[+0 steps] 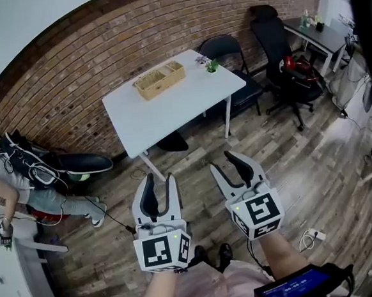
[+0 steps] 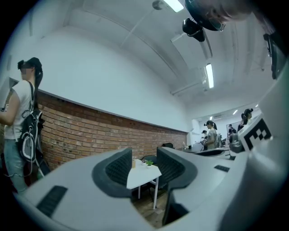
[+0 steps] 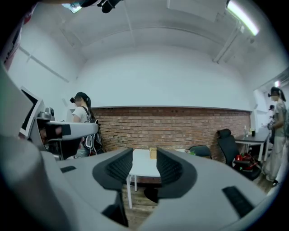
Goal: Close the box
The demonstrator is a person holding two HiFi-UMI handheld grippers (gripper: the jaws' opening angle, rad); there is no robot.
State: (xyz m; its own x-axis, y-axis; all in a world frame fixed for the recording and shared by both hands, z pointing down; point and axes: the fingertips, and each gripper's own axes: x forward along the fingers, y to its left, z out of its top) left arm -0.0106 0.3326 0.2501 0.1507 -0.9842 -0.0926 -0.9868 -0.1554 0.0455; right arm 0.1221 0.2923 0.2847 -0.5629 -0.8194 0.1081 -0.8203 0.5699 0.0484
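Note:
A light wooden box (image 1: 159, 80) with its lid swung open sits on a white table (image 1: 176, 107) by the brick wall. It shows small in the right gripper view (image 3: 153, 152) and as a sliver in the left gripper view (image 2: 133, 163). My left gripper (image 1: 159, 179) and right gripper (image 1: 227, 159) hover over the wooden floor, well short of the table. Both are open with nothing between their jaws.
A small green plant (image 1: 211, 66) stands at the table's right corner. Black chairs (image 1: 229, 51) and an office chair (image 1: 281, 54) stand to the right of the table. A person (image 1: 22, 183) with a backpack stands at the left. A white power strip (image 1: 311, 236) lies on the floor.

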